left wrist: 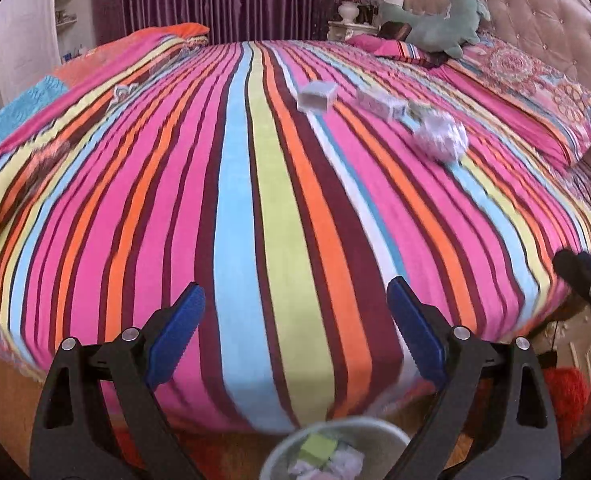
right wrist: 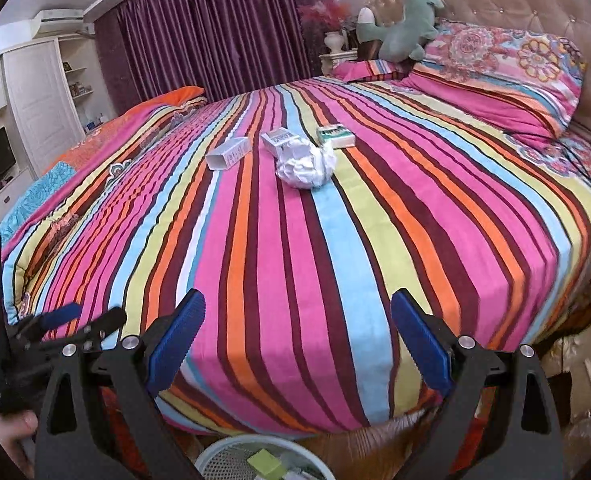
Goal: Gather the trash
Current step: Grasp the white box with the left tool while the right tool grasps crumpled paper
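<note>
White crumpled paper ball point(right wrist: 306, 166) | on striped bed point(right wrist: 335, 260) | beside boxes

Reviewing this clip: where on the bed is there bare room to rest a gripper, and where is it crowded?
Free: the striped bedspread from the foot edge up to the crumpled paper. Crowded: mid-bed, where the open white box, printed carton and green pack cluster, and by the headboard, with pillow and plush.

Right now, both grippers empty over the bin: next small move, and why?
Probably reach the right gripper forward toward the crumpled paper ball. It is open, holds nothing, and the ball is the nearest of the trash left on the striped bedspread; the wire bin already holds some.
</note>
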{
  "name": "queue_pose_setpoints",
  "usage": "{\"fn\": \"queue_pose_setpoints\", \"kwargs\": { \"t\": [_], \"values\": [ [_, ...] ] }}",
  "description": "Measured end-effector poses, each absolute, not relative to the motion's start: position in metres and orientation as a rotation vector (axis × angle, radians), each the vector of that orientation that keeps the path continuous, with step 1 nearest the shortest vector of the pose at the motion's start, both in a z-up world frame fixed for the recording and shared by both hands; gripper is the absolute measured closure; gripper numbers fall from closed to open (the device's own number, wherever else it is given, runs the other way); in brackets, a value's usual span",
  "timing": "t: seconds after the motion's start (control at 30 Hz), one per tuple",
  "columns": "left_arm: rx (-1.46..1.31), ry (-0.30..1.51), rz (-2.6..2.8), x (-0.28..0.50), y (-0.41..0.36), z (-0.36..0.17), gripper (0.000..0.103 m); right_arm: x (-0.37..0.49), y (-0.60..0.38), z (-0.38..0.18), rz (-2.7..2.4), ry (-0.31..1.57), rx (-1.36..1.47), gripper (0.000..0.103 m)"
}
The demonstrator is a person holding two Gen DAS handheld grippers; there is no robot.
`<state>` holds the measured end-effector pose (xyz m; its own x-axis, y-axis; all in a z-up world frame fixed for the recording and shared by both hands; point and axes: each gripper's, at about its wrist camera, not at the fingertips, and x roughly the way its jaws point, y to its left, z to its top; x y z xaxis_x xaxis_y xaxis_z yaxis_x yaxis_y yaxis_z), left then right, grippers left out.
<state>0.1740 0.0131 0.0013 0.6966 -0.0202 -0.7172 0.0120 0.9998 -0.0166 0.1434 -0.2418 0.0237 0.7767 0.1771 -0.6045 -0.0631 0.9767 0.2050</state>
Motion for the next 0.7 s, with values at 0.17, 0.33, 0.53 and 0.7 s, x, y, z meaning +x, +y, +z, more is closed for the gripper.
{"fn": "queue_pose_setpoints", "kwargs": {
  "t": [0.17, 0.33, 0.53, 0.7],
  "values": [
    [-0.019, 0.776, -0.031, 0.224, 0.014, 0.014, 0.013, 0.176, -0.236, 0.027, 0.153, 0.675, 0.161, 0.013],
    [0.019, 0.771, -0.041, 0.273, 0.008, 0.017, 0.013, 0.208, -0.232, 0.029, 0.168, 0.681, 0.153, 0.013],
    [0.040, 0.779, -0.051, 0.335, 0.002, 0.015, 0.013, 0.249, -0.228, 0.026, 0.173, 0.692, 0.124, 0.013],
    [0.031, 0.799, -0.054, 0.385, 0.004, 0.012, 0.013, 0.276, -0.232, 0.018, 0.159, 0.716, 0.130, 0.013]
  ]
}}
